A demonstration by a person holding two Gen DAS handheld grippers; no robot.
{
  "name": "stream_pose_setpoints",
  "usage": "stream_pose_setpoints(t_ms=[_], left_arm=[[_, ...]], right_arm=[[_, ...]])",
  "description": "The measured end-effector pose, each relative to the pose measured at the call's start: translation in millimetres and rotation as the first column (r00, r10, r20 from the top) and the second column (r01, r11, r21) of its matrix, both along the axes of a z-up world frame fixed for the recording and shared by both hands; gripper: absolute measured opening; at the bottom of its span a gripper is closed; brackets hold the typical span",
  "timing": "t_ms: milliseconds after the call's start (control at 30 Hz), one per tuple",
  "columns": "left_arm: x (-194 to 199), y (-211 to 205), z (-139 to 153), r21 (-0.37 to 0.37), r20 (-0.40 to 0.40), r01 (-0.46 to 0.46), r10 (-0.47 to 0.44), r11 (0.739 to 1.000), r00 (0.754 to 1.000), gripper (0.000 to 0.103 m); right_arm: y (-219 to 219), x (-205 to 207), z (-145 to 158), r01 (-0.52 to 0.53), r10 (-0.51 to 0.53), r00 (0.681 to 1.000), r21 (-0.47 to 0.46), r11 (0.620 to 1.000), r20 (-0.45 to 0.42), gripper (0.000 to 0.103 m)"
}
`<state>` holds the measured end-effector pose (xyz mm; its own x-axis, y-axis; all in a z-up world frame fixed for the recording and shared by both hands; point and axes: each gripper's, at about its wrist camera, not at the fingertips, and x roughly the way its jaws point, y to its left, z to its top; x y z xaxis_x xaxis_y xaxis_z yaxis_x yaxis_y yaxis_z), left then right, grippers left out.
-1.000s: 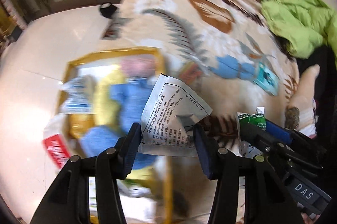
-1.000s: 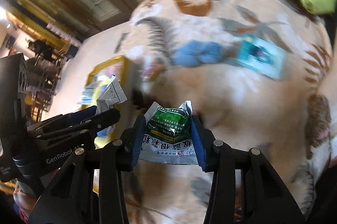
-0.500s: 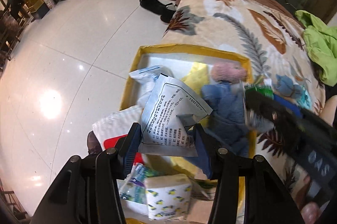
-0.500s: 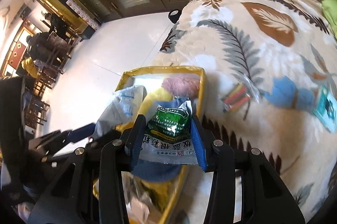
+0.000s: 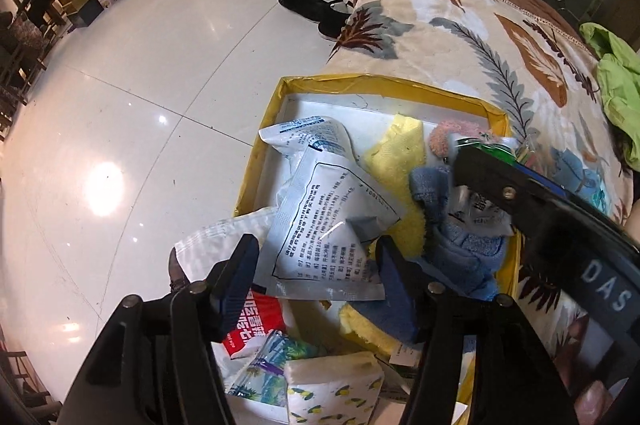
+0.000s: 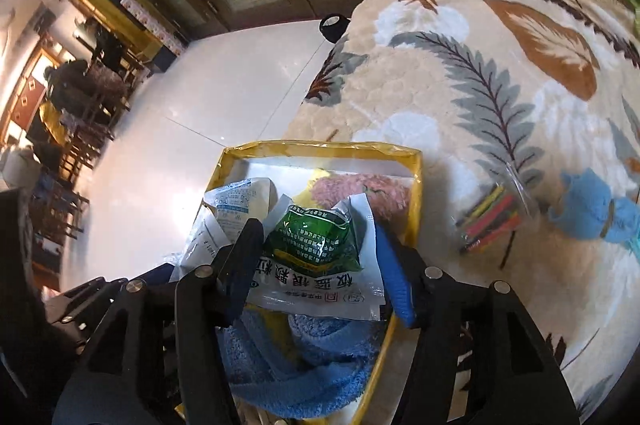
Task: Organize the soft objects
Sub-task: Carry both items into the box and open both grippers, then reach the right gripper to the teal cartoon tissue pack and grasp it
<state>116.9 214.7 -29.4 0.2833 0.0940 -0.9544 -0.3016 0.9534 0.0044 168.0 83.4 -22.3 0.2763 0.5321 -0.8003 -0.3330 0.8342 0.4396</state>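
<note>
Over the yellow-rimmed cardboard box [image 5: 496, 117], which sat at the edge of the leaf-patterned plush blanket [image 6: 500, 73], both grippers hung pointing steeply down into the pile. Inside the box lay a blue terry towel [image 5: 464, 249] and a yellow cloth [image 5: 400, 149], with a pink fluffy item [image 6: 360, 185] towards the box's far wall. The left gripper [image 5: 316, 261] had just been opening its jaws; the white printed sachet [image 5: 328, 225] stood between the parted fingers, its long axis running up and away from them, the far side towards the box's left wall. The right gripper [image 6: 320, 253], likewise just opening, had the green-and-white foil sachet [image 6: 316, 249] loose between its fingers, directly above the towel. Both sachets looked set to fall straight into the box. Beyond the box's right wall, a clear bag of coloured sticks [image 6: 492, 221] and a small blue cloth [image 6: 588, 213] waited on the blanket, nearer the right gripper.
</note>
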Motion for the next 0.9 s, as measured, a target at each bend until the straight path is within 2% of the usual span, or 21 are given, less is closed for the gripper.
stream_pose_setpoints(t_ms=[200, 333, 400, 567, 900], left_arm=[[-4, 2, 8, -0.029, 0.009, -0.023, 0.023, 0.999, 1.000, 0.063], [-7, 6, 18, -0.030, 0.040, -0.042, 0.043, 0.999, 0.998, 0.068], [-9, 7, 21, -0.041, 0.047, -0.045, 0.047, 0.998, 0.998, 0.068], [-11, -6, 24, -0.066, 0.058, -0.022, 0.025, 0.998, 0.998, 0.068], [-15, -46, 22, -0.079, 0.050, 0.048, -0.044, 0.996, 0.998, 0.068]], right_arm=[[-17, 2, -4, 0.045, -0.038, 0.997, 0.122, 0.992, -0.065, 0.058], [-19, -2, 8, 0.037, -0.033, 0.999, 0.166, 0.985, -0.029, 0.058], [-21, -5, 12, 0.044, -0.041, 0.999, 0.147, 0.988, -0.020, 0.058], [-50, -20, 10, 0.063, -0.057, 0.998, 0.169, 0.984, -0.041, 0.058], [-138, -50, -7, 0.182, -0.170, 0.982, 0.165, 0.969, -0.082, 0.058]])
